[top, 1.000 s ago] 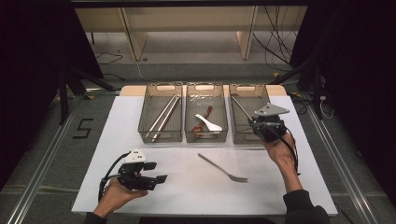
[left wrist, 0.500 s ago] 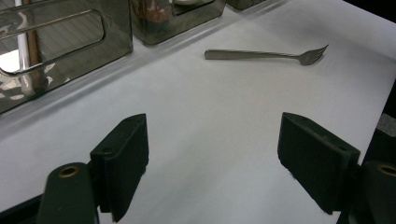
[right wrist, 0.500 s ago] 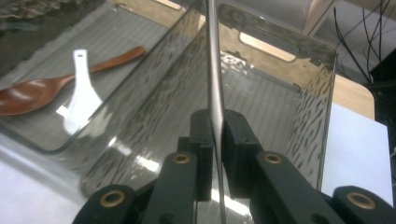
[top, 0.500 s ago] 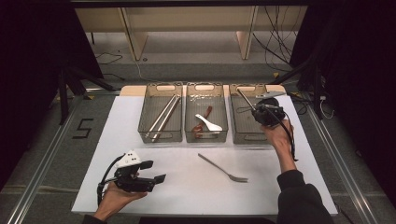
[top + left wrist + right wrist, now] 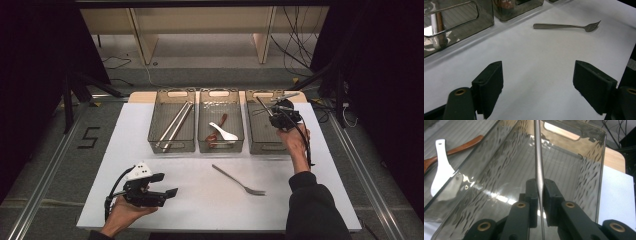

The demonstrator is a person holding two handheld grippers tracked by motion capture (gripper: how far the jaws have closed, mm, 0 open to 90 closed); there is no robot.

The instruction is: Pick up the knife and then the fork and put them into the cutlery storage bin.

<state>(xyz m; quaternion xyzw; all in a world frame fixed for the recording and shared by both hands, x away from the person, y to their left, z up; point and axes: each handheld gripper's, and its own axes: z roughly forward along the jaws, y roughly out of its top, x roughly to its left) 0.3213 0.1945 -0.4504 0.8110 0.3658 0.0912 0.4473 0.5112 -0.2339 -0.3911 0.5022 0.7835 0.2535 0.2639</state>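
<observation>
Over the right-hand bin [image 5: 262, 135], the right gripper [image 5: 280, 116] is clamping a slim metal utensil handle [image 5: 539, 167] between its jaws; the handle is rising upright past the pads above the bin's ribbed floor, its working end out of sight. Near the table's front left, the left gripper [image 5: 167, 192] is resting in the hand, jaws having just been opening, nothing between them. On the white tabletop [image 5: 200, 200], a fork [image 5: 239, 180] is lying. Middle bin [image 5: 221, 145]: white rice paddle [image 5: 224, 132], wooden spoon [image 5: 456, 149]. Left bin [image 5: 172, 145]: metal rods [image 5: 173, 125].
</observation>
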